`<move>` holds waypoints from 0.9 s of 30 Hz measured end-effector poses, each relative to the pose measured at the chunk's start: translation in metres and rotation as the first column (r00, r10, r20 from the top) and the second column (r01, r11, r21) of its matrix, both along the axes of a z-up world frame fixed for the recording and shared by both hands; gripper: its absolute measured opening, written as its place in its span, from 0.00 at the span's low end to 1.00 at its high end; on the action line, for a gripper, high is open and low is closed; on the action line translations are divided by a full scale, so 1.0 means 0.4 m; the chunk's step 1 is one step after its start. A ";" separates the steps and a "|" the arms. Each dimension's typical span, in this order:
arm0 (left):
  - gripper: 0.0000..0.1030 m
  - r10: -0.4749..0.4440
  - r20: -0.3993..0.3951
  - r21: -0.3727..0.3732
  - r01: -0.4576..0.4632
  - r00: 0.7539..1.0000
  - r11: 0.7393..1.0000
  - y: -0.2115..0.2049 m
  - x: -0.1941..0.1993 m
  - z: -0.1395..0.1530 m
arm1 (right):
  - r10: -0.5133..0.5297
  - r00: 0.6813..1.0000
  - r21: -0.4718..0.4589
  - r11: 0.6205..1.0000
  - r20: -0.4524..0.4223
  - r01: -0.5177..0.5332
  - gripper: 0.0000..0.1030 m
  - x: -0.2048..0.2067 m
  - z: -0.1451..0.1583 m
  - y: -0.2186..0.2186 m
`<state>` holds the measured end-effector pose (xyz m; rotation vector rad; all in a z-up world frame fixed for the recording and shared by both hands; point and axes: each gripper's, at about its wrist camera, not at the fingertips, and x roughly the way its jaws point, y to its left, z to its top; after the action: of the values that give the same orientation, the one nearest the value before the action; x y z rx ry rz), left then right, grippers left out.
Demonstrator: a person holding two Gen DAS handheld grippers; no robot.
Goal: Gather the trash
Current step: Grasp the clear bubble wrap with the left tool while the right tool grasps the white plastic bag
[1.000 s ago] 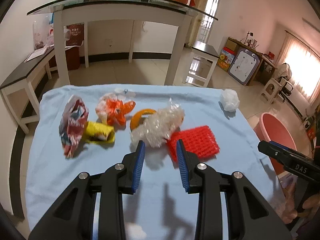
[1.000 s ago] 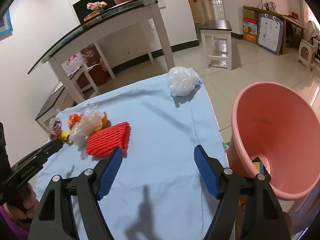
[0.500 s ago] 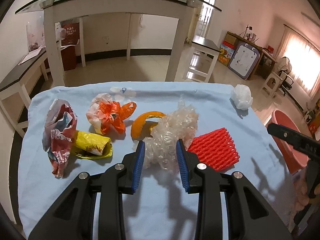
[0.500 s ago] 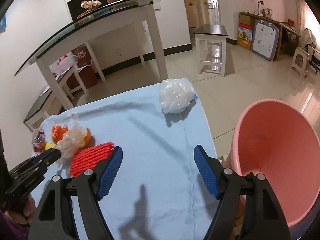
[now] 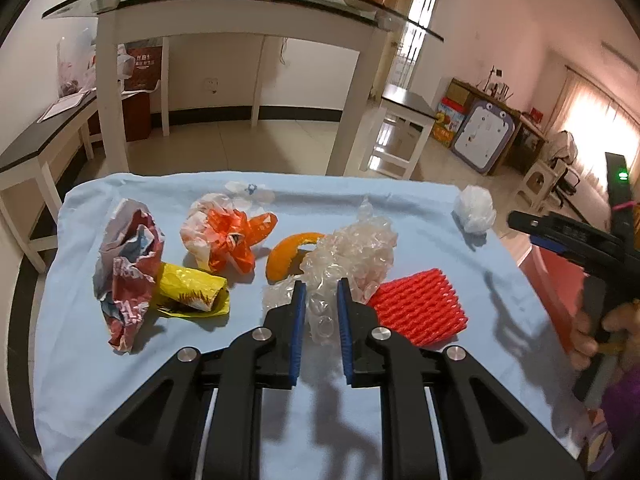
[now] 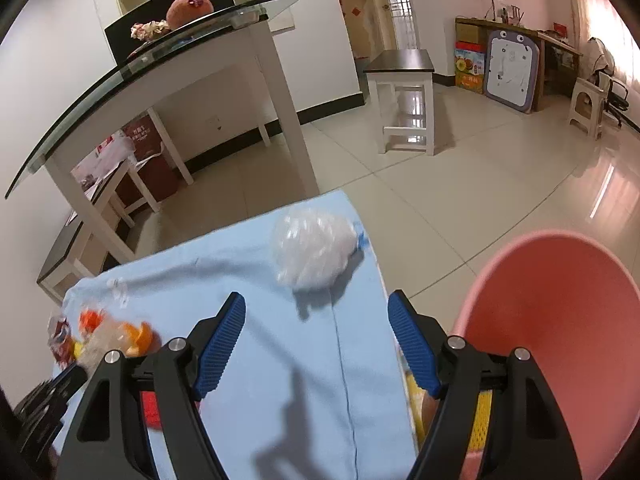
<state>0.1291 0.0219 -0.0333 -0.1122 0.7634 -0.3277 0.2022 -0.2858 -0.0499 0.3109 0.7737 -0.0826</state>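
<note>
1. A tiled living room is shown, with a glass-topped white table [image 5: 224, 8] at the back and, in front of it, a low table covered in a light blue cloth [image 5: 360, 200], on which the trash is spread.
2. On the cloth are seen a crumpled red-and-white paper wrapper [image 5: 126, 268], a yellow foil packet [image 5: 192, 292] touching it, a knotted orange-and-white plastic bag [image 5: 228, 236], a curved piece of orange peel [image 5: 290, 252], a clear crumpled bubble-wrap bundle [image 5: 352, 256] and a red foam fruit net [image 5: 420, 306] just beside that bundle.
3. A white crumpled plastic ball [image 6: 314, 252] is set well apart from the rest, near the cloth's far right corner.
4. The left gripper [image 5: 321, 300] is held with its blue pads narrowly parted around the near edge of the bubble-wrap bundle; whether the wrap is already pinched cannot be told.
5. The right gripper [image 6: 318, 338] is spread wide and empty above bare cloth, short of the white ball.
6. A pink plastic basin [image 6: 560, 320] is placed on the floor beside the table's right edge; something yellow is glimpsed low inside it, mostly hidden.
7. The task is judged barely begun: seven pieces are left on the cloth, and the bubble wrap appears to be the next one collected.
</note>
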 end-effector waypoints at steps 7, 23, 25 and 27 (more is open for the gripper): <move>0.15 0.014 0.015 -0.024 -0.013 1.000 1.000 0.024 -0.016 0.020 | 0.005 1.000 -0.035 0.999 -0.013 -0.005 0.68 0.096 -0.020 0.011; 0.15 0.010 0.034 -0.047 -0.009 0.999 0.999 0.018 -0.049 0.054 | 0.047 0.998 0.029 0.999 -0.030 -0.046 0.15 0.059 -0.043 -0.005; 0.15 0.007 0.040 -0.050 -0.004 0.999 0.999 0.011 -0.059 0.062 | 0.058 0.998 0.043 0.997 -0.014 -0.058 0.15 0.026 -0.025 -0.005; 0.15 0.000 0.049 -0.052 0.002 0.999 0.999 -0.001 -0.072 0.073 | 0.071 0.998 0.050 0.996 0.003 -0.071 0.15 -0.014 -0.008 -0.003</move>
<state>0.1001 0.0216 -0.0041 -0.1526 0.7062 -0.3504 0.1965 -0.2871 -0.0531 0.3304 0.7854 0.0034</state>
